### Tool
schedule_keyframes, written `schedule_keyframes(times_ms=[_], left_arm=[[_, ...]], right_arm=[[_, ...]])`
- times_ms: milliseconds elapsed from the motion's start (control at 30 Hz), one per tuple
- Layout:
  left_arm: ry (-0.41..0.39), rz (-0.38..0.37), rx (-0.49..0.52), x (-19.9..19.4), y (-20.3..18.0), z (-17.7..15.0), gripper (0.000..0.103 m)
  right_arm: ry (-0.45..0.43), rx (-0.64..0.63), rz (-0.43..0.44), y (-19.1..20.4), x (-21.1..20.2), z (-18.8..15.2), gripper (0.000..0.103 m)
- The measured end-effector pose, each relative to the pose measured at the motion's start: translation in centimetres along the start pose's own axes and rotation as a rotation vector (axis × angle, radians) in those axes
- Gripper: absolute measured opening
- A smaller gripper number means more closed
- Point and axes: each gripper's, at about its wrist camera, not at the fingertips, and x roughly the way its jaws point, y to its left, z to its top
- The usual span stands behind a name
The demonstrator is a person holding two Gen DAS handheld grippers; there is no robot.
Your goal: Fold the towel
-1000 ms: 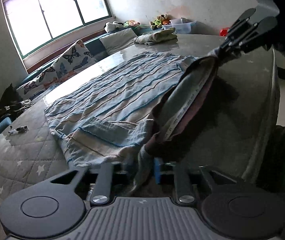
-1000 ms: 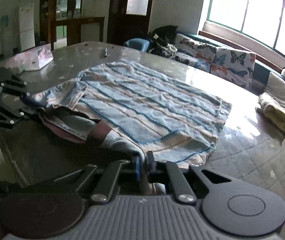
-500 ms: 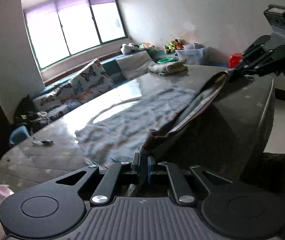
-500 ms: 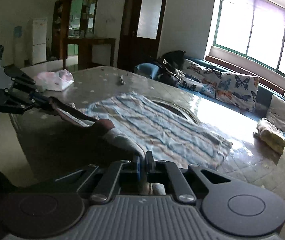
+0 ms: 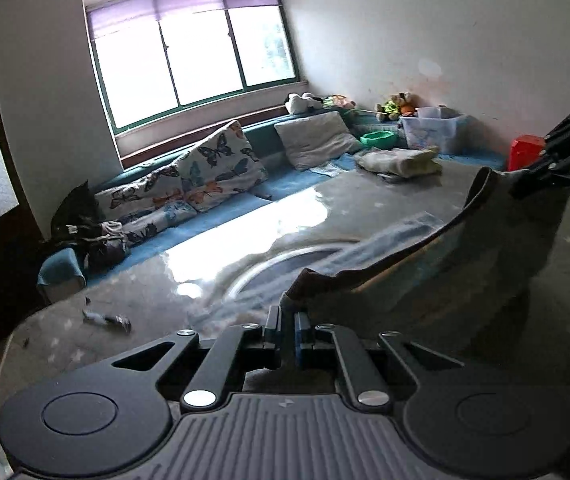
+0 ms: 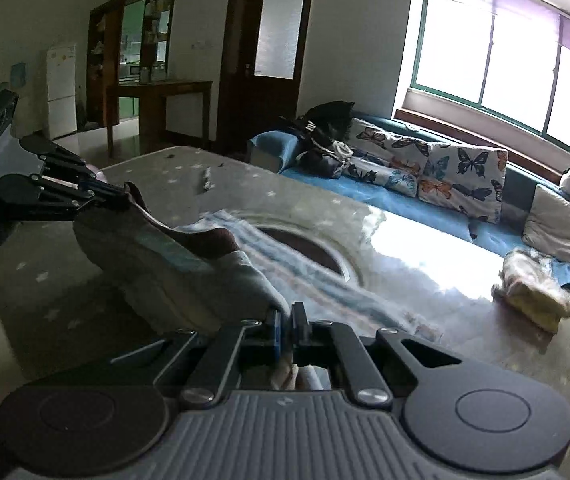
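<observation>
The blue-striped towel (image 5: 485, 240) hangs lifted between my two grippers, its near edge raised off the round grey table (image 5: 245, 232) while the far part (image 6: 325, 280) still trails on the surface, blurred. My left gripper (image 5: 287, 322) is shut on one corner of the towel. My right gripper (image 6: 284, 320) is shut on the other corner. In the left wrist view the right gripper (image 5: 525, 184) shows at the upper right; in the right wrist view the left gripper (image 6: 119, 196) shows at the left. The towel's dark underside faces both cameras.
A folded yellowish cloth (image 6: 533, 292) lies on the table's far side. A small dark object (image 5: 109, 318) sits near the table edge. Behind the table runs a blue bench with butterfly cushions (image 5: 213, 168), a clear bin (image 5: 431, 132) and toys under the window.
Both grippers have risen, lifting the towel's near edge high off the table. The towel now hangs taut between them, and its flat part has slid toward the far side.
</observation>
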Motion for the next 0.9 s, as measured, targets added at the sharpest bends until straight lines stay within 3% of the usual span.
schedule_keyframes(times_ms=[367,700,900], left_arm=[[0.092,0.005,-0.043,11.1,4.1,4.1,0.006],[0.229,-0.001,-0.053,21.0,5.0,3.0,0.007],[0.296,0.035,-0.102,23.9,5.1,1.5,0.014]], right_arm=[[0.057,0.054,-0.026,-6.4,9.1,3.8,0.004],[0.167,0.226,-0.061,-10.7,18.0,1.5,0.005],[0.218,0.357,-0.089,-12.4,21.9,-1.2,0.012]])
